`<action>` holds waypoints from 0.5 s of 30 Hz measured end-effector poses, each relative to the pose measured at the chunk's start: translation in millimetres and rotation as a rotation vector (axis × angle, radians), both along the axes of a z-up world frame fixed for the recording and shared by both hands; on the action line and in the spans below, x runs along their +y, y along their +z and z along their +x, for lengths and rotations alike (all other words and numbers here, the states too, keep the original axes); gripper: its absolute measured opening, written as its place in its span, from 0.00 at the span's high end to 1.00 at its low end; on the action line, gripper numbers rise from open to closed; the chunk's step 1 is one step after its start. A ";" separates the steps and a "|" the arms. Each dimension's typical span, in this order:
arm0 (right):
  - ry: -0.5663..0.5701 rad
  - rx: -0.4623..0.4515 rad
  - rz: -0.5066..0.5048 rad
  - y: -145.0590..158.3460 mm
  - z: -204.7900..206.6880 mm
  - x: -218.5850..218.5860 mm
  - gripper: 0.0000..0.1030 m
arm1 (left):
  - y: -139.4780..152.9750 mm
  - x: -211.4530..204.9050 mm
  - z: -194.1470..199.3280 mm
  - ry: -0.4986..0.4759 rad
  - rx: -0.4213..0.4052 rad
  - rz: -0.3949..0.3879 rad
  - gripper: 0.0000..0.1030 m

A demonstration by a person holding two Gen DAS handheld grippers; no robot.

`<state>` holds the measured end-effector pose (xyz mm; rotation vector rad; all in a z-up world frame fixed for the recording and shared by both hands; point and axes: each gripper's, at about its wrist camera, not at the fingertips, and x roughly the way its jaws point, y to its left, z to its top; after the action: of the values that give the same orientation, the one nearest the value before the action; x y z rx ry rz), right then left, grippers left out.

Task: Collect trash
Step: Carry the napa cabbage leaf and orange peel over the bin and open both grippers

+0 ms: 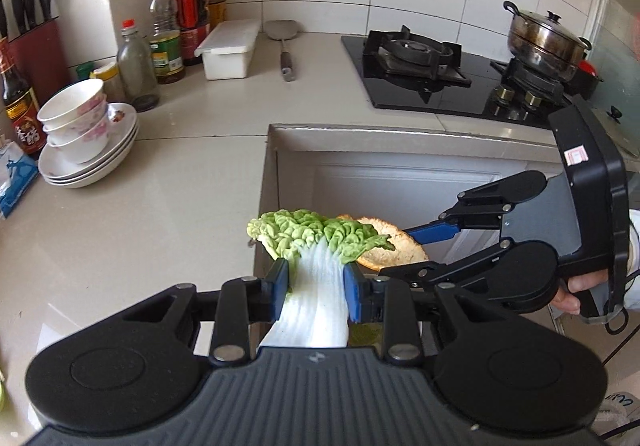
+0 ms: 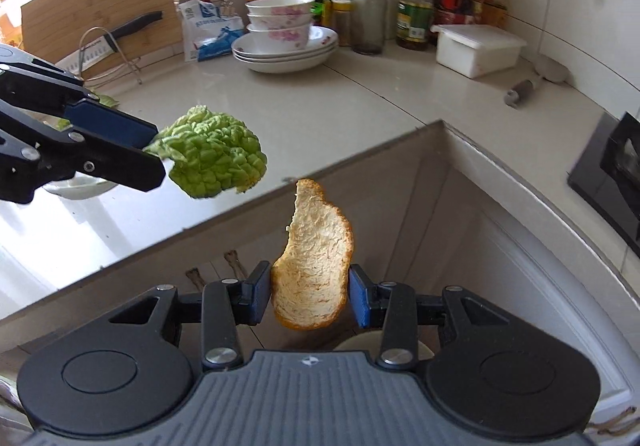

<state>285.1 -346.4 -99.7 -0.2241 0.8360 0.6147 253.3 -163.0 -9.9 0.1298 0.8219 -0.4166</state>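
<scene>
- Cabbage leaf (image 1: 316, 246) is sitting between my left gripper's (image 1: 316, 288) fingers, which are closing part-way on its white stalk; the green crinkled top is fanning out past the tips, and the stalk's lower end is running out of sight behind the gripper body.
- Orange peel (image 2: 314, 270) is standing upright between my right gripper's (image 2: 308, 296) fingers, which are pressing on both its edges at a moderate width; the pale inner side is facing the camera.
- In the left wrist view the leaf is covering part of the peel (image 1: 390, 246), and only one blue finger (image 1: 436, 233) of my right gripper is showing clearly.
- In the right wrist view my left gripper (image 2: 154, 146) is entering from the left edge, cut off by the frame, with the leaf (image 2: 216, 156) sticking out of it.
- Both scraps are hanging in the air just off the inner corner of the surface (image 1: 140, 206), over the gap in front of the cabinet door (image 1: 400, 186); what lies beneath is hard to make out.
- A pale round rim (image 2: 360, 344) is peeking out behind my right gripper's body; I cannot tell what it is.
- The surface near the corner edge is lying bare, while stacked bowls and plates (image 2: 286, 34), bottles (image 2: 416, 2) and a white box (image 2: 478, 48) are crowding the tiled wall, well apart from my fingers.
- A hob (image 1: 440, 74) with a steel pot (image 1: 546, 42) is sitting beyond the gap.
</scene>
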 end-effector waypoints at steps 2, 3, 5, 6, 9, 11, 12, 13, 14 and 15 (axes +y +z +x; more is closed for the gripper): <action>-0.038 0.025 -0.015 -13.2 1.1 -14.4 0.55 | -2.5 -9.9 2.3 -0.024 -0.002 -0.002 0.73; -0.060 0.042 -0.025 -21.8 2.4 -21.9 0.55 | -4.1 -14.2 3.9 -0.031 0.000 -0.001 0.73; -0.086 0.074 -0.037 -37.5 5.1 -33.8 0.55 | -7.5 -22.0 6.6 -0.047 0.001 0.004 0.73; -0.097 0.085 -0.043 -45.1 6.3 -38.6 0.55 | -9.3 -24.8 8.2 -0.051 0.003 0.008 0.73; -0.123 0.127 -0.062 -71.6 11.5 -50.2 0.55 | -13.9 -33.7 14.1 -0.057 0.009 0.017 0.73; -0.132 0.155 -0.076 -90.7 16.2 -54.1 0.54 | -16.9 -37.8 17.5 -0.059 0.014 0.024 0.73; -0.132 0.165 -0.083 -100.4 19.0 -55.0 0.54 | -18.5 -39.8 19.4 -0.058 0.017 0.027 0.73; -0.133 0.173 -0.094 -109.1 21.4 -54.5 0.53 | -19.9 -42.0 21.3 -0.059 0.021 0.029 0.73; -0.129 0.180 -0.104 -117.8 23.3 -54.1 0.53 | -21.4 -44.3 23.2 -0.059 0.023 0.031 0.73; -0.125 0.189 -0.109 -126.4 25.3 -53.8 0.52 | -23.4 -46.8 25.5 -0.060 0.025 0.036 0.73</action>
<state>310.3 -400.2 -226.1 -0.2138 1.0591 0.4784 278.8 -209.9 -33.3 0.1835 0.8523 -0.4610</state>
